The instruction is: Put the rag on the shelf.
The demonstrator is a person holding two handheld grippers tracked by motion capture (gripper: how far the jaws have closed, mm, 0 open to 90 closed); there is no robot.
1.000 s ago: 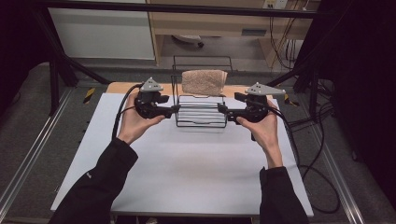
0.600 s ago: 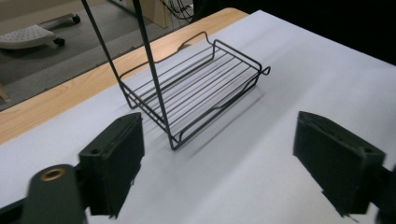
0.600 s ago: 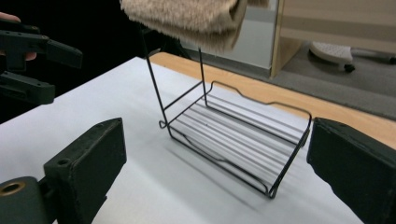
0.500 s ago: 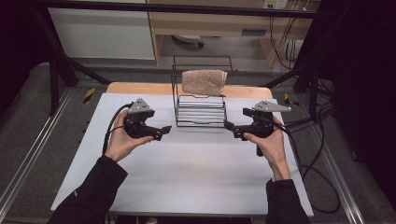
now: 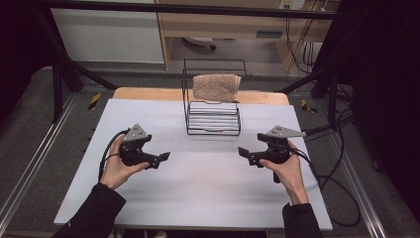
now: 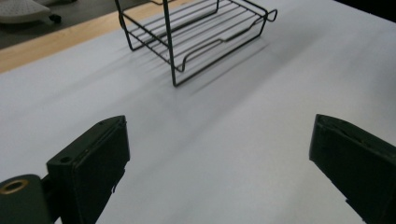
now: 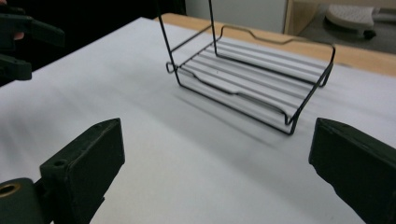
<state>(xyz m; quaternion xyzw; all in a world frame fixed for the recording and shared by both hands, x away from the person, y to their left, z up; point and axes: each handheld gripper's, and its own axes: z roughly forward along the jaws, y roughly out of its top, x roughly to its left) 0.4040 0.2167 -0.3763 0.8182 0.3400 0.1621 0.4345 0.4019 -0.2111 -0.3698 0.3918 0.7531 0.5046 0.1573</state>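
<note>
Risk first: towel [image 5: 216,87] is draped over the top bar of the wire rack [image 5: 213,119] at the table's [image 5: 198,198] far edge; a careless nudge tips the light rack. Left gripper [image 5: 165,156] has just been opening, right gripper [image 5: 242,151] too; both jaws apart w/ nothing between. Plenty of bare tabletop btwn them.

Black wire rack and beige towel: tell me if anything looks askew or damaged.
Nothing stands out. The black wire rack stands upright on the white table, and the beige folded towel hangs neatly over its top rail.
</note>
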